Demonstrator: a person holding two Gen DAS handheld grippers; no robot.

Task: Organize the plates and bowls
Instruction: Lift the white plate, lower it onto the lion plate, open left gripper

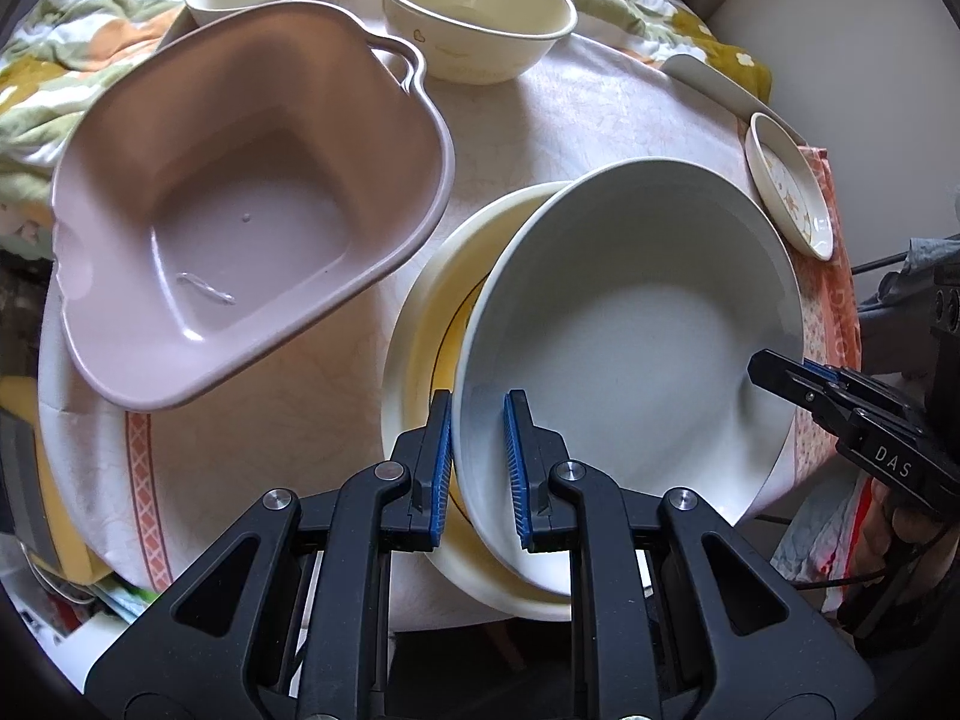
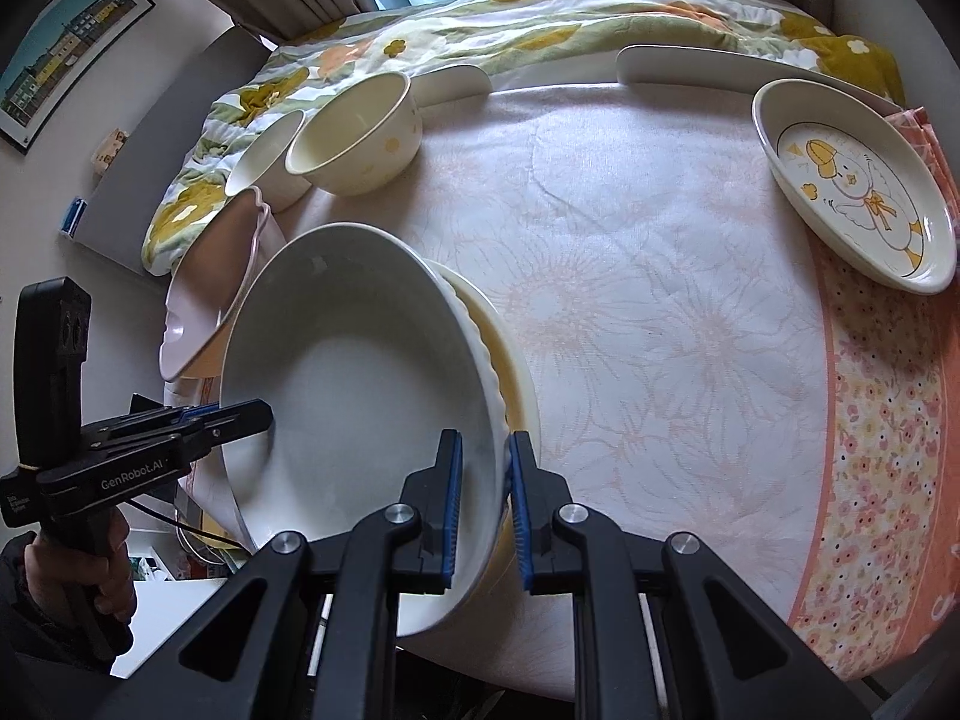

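We see little of the cream plate [image 1: 420, 324] – the white bowl [image 1: 630, 330] sits tilted over most of it, near the table's front edge beside the pink basin [image 1: 240, 204]. Our left gripper [image 1: 478, 468] pinches the bowl's near rim between narrowly set blue pads, and our right gripper [image 2: 486, 510] clamps the opposite rim likewise – one finger inside, one outside

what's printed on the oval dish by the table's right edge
A cartoon duck with a yellow hat and bow; clearest in the right wrist view.
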